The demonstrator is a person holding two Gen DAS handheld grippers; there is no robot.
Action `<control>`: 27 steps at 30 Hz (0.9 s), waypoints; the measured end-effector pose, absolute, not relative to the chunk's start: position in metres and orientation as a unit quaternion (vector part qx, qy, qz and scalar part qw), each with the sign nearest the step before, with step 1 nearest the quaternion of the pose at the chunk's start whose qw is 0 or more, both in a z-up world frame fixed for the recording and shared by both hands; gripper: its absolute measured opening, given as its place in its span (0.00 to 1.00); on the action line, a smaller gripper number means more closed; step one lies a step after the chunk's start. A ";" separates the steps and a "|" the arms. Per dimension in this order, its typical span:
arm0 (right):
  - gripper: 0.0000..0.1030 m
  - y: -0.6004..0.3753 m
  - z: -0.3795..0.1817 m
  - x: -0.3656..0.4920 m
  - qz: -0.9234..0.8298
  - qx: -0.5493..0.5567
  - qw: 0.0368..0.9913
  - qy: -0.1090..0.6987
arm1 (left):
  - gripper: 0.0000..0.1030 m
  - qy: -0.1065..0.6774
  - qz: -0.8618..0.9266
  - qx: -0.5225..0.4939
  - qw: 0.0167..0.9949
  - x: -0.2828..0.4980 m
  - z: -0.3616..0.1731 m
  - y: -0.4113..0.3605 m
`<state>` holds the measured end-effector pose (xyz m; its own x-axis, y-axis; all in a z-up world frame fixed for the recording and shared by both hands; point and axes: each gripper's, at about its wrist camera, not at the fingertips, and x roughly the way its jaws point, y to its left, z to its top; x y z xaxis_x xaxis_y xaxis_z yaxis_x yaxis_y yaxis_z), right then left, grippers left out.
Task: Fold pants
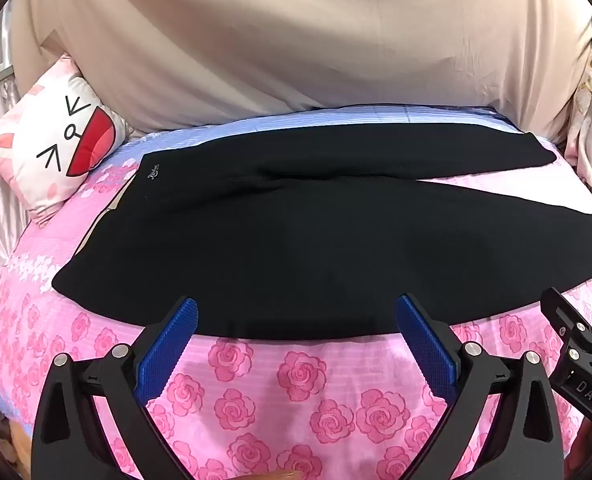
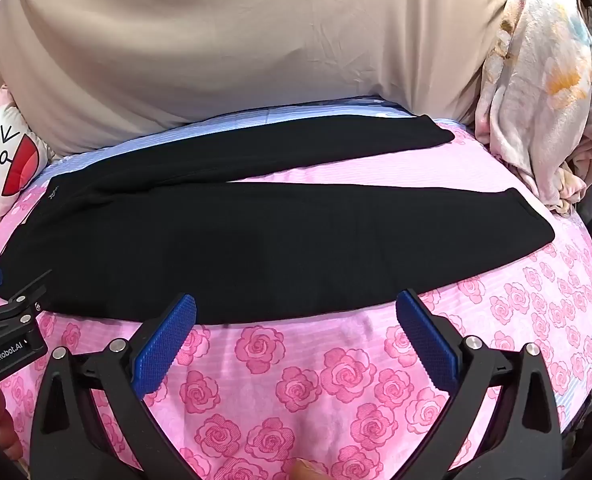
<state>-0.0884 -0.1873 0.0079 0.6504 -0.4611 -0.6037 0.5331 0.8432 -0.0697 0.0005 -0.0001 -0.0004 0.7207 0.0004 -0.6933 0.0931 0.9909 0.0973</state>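
Note:
Black pants (image 1: 296, 248) lie flat on the pink rose-print bed cover (image 1: 303, 392), waistband to the left, both legs spread toward the right. They also show in the right wrist view (image 2: 256, 248). My left gripper (image 1: 296, 312) is open and empty, its blue pads at the pants' near edge. My right gripper (image 2: 296, 308) is open and empty, also at the near edge, further right along the near leg. The right gripper shows at the right edge of the left wrist view (image 1: 575, 332), and the left gripper at the left edge of the right wrist view (image 2: 4, 320).
A white and pink cartoon-face pillow (image 1: 56, 148) lies at the back left. A beige sheet (image 1: 296, 40) hangs behind the bed. A crumpled floral blanket (image 2: 543, 92) is piled at the back right. The bed cover's right edge (image 2: 591, 320) drops off.

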 end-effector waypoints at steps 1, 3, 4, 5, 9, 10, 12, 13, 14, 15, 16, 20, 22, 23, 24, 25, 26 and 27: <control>0.95 -0.187 0.008 -0.088 -0.275 0.056 0.907 0.315 | 0.95 0.373 -0.025 0.063 0.925 0.001 0.000 0.000; 0.95 -0.188 0.007 -0.088 -0.274 0.057 0.906 0.316 | 0.95 0.373 -0.027 0.062 0.925 0.001 0.000 0.000; 0.95 -0.188 0.007 -0.088 -0.274 0.057 0.906 0.316 | 0.95 0.373 -0.027 0.062 0.925 0.002 0.000 0.000; 0.95 -0.188 0.007 -0.088 -0.274 0.056 0.906 0.316 | 0.95 0.373 -0.027 0.062 0.925 0.002 0.000 0.000; 0.95 -0.188 0.007 -0.089 -0.275 0.056 0.907 0.315 | 0.95 0.371 -0.025 0.065 0.926 0.001 0.000 0.002; 0.95 -0.188 0.007 -0.089 -0.275 0.056 0.907 0.315 | 0.95 0.371 -0.026 0.064 0.926 0.002 0.000 0.002; 0.95 -0.188 0.007 -0.089 -0.275 0.057 0.907 0.315 | 0.95 0.371 -0.025 0.065 0.926 0.004 0.000 0.004; 0.95 -0.189 0.006 -0.089 -0.275 0.056 0.907 0.315 | 0.95 0.371 -0.026 0.065 0.926 0.005 0.000 0.004; 0.95 -0.189 0.006 -0.089 -0.275 0.056 0.907 0.315 | 0.95 0.371 -0.025 0.065 0.926 0.004 0.000 0.004; 0.95 -0.189 0.006 -0.089 -0.275 0.056 0.907 0.315 | 0.95 0.371 -0.025 0.065 0.926 0.004 0.000 0.004; 0.95 -0.189 0.006 -0.089 -0.275 0.056 0.907 0.315 | 0.95 0.371 -0.025 0.065 0.926 0.004 -0.001 0.005; 0.95 -0.190 0.007 -0.090 -0.275 0.055 0.907 0.315 | 0.95 0.370 -0.024 0.065 0.926 0.001 -0.003 0.001; 0.96 -0.192 0.006 -0.088 -0.274 0.055 0.907 0.315 | 0.95 0.371 -0.025 0.065 0.926 0.001 -0.003 0.002; 0.95 -0.193 0.007 -0.088 -0.274 0.054 0.907 0.315 | 0.95 0.371 -0.025 0.065 0.926 0.001 -0.002 0.002; 0.95 -0.191 0.007 -0.088 -0.274 0.054 0.907 0.314 | 0.95 0.370 -0.025 0.066 0.926 0.001 -0.002 0.003; 0.95 -0.192 0.008 -0.088 -0.274 0.054 0.908 0.314 | 0.95 0.370 -0.025 0.067 0.926 0.002 -0.002 0.003; 0.95 -0.192 0.008 -0.088 -0.273 0.053 0.908 0.313 | 0.95 0.370 -0.024 0.066 0.926 0.002 -0.001 0.004; 0.95 -0.187 0.007 -0.086 -0.273 0.052 0.908 0.313 | 0.95 0.370 -0.024 0.065 0.927 0.003 0.000 0.005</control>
<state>-0.0858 -0.1869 0.0069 0.6552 -0.4638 -0.5963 0.5288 0.8453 -0.0765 0.0026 0.0052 -0.0002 0.7255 0.0041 -0.6883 0.0921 0.9904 0.1030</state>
